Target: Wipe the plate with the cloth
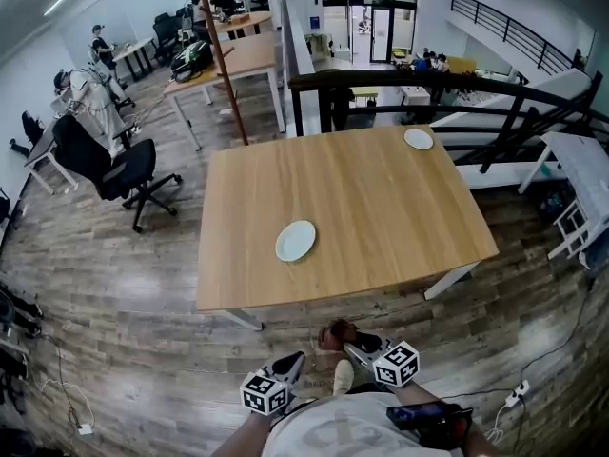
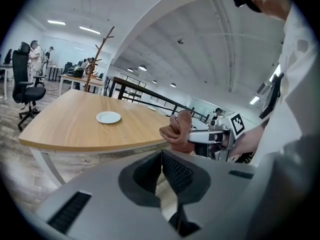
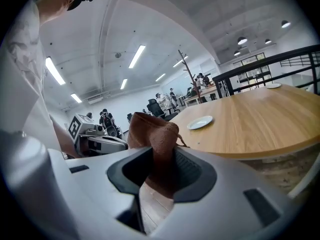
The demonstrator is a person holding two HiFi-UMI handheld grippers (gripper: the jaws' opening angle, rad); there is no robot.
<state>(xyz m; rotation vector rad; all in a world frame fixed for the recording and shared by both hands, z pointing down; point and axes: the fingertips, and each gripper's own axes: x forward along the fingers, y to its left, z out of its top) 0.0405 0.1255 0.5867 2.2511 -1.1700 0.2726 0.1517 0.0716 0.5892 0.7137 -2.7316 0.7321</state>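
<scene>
Wooden table point(image 1: 381, 217) bears round plate point(image 1: 296, 241); right gripper point(image 3: 159, 166) pinches crumpled cloth point(image 3: 150, 134).

- Bright, even indoor light is filling all three views; ceiling strips point(image 3: 54, 70) are glowing blown-out white at the upper left of the right gripper view.
- The surface point(image 1: 381, 208) is casting only a soft shadow onto the floor point(image 1: 143, 350) along its near edge.
- Wide-angle lenses are bending straight lines, and black corners are ringing both gripper views.
- The left claw point(image 2: 162, 152) and the right claw point(image 3: 163, 169) are showing soft and out of focus at the bottom of their frames.
</scene>
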